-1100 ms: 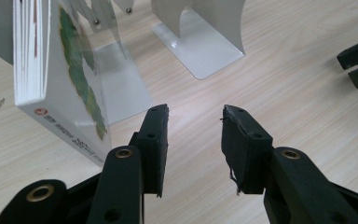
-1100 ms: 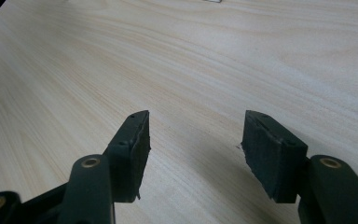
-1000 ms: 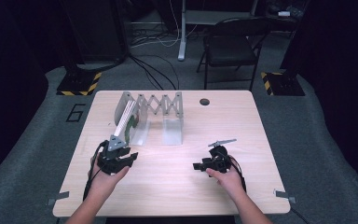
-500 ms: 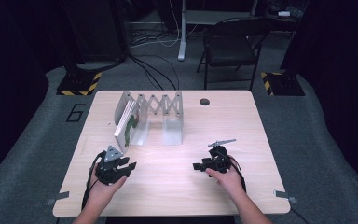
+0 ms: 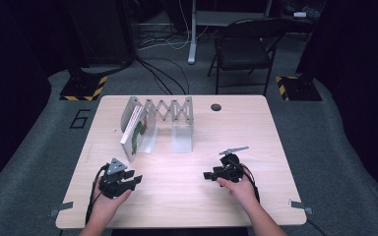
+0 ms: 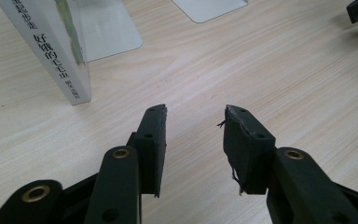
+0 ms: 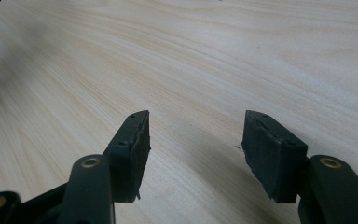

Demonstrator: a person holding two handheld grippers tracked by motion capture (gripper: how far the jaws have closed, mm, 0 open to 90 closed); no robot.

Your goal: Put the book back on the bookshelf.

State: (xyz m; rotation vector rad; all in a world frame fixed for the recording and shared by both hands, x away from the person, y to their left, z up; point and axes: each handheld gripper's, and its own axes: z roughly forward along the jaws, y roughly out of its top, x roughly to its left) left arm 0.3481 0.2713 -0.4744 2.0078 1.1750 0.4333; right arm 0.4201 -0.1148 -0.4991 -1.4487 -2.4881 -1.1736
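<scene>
Your left gripper and right gripper rest near the desk's front edge, jaws apart and empty, 1 book already racked, seemingly done.

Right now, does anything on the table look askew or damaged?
The book leans tilted in the rack instead of standing upright. The left gripper has a frayed pad, threads hanging from its edge. Nothing is spilled.

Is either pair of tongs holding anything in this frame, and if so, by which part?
Nothing is held. The left tongs and the right tongs are both open over the light wooden table, with bare wood between their jaws.
</scene>
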